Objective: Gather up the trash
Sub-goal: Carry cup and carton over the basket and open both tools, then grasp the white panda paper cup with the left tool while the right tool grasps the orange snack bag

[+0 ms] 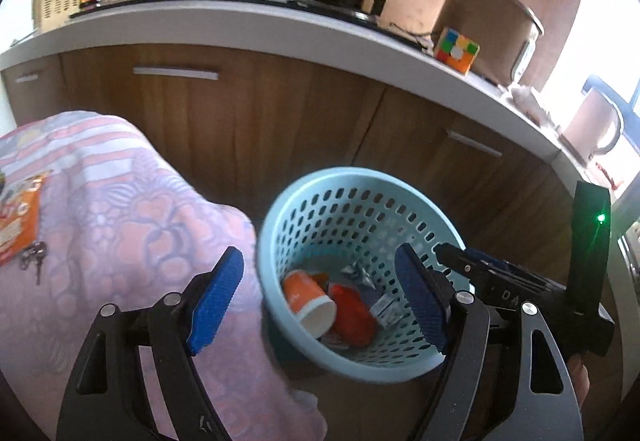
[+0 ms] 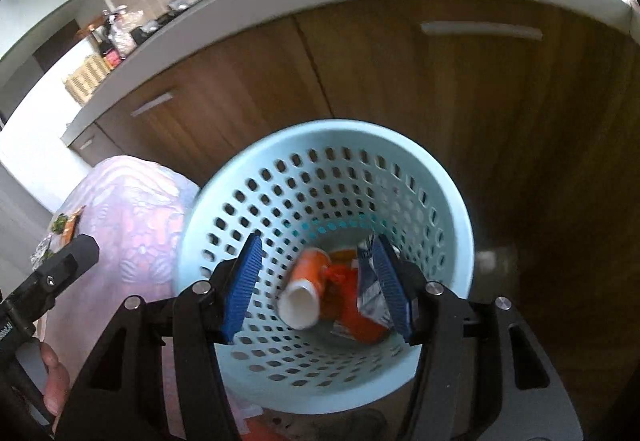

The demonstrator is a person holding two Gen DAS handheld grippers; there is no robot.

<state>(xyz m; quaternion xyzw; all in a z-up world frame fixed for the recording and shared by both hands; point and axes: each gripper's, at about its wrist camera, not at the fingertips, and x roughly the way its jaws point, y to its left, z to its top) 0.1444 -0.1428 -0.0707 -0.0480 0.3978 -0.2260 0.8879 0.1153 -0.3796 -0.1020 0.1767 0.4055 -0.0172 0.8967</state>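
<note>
A light blue perforated basket (image 1: 360, 177) stands on the floor beside the cloth-covered table. At its bottom lie an orange paper cup (image 1: 310, 301), a crumpled red-orange wrapper (image 1: 354, 315) and a small blue-white carton (image 1: 386, 311). My left gripper (image 1: 320, 299) hangs open over the basket's near rim, nothing between its blue pads. My right gripper (image 2: 316, 289) hovers open above the basket (image 2: 320, 145) mouth. Below it I see the cup (image 2: 304, 293), the wrapper (image 2: 356, 317) and the carton (image 2: 372, 283), which shows beside the right pad without being pressed.
A table under a pink floral cloth (image 1: 120, 201) carries an orange snack packet (image 1: 16, 229) and keys (image 1: 34, 259). Wooden cabinets (image 1: 240, 113) and a white counter (image 1: 280, 21) stand behind the basket, with a colour cube (image 1: 456, 49), a pan and a pot. A hand (image 2: 52, 381) shows at left.
</note>
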